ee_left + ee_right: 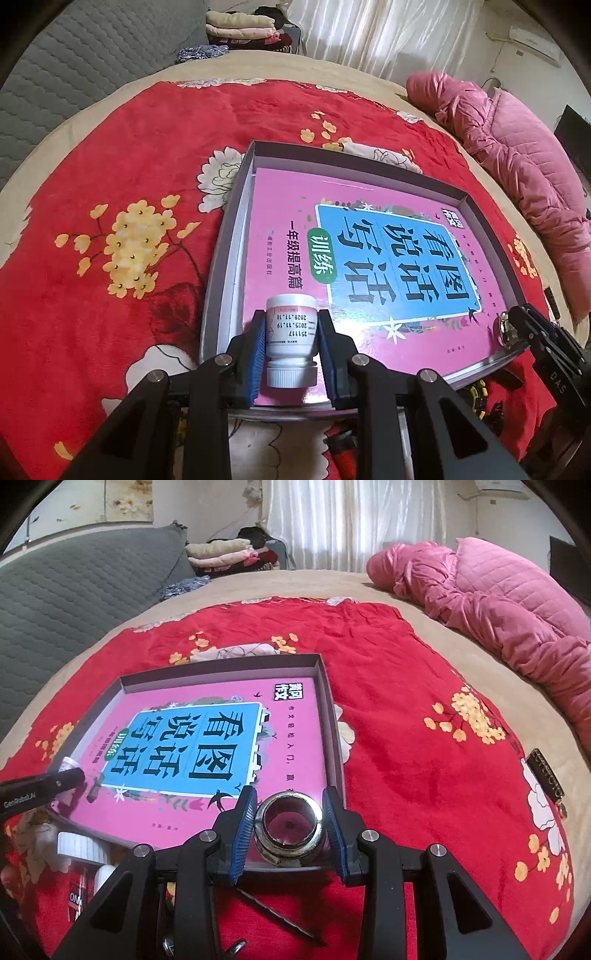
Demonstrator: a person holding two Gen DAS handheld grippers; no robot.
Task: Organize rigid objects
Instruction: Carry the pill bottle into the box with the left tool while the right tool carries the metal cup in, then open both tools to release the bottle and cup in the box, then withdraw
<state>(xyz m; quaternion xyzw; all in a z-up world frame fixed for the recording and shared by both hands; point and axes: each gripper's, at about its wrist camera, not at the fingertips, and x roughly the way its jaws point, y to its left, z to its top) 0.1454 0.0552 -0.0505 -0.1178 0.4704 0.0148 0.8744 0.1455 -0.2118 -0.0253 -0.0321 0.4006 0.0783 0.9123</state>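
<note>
My left gripper [291, 317] is shut on a small white pill bottle [291, 339], cap toward the camera, held low over the near left corner of a pink book [314, 206]. The book lies in a shallow grey box [369, 162] on a red flowered blanket [110, 166]. My right gripper [289, 794] is shut on a shiny metal ring [290, 823] at the near right corner of the box [221, 666], above the book [295, 731]. At the left of the right wrist view the left gripper's fingers [55, 782] show with the bottle [70, 764].
A pink quilted jacket [498, 602] lies at the back right, with folded clothes [221, 554] and a grey quilted cushion [74, 590] behind. In front of the box lie a ribbed white cap [79, 845], a thin dark rod [277, 915] and other small items. A dark tag [548, 775] lies right.
</note>
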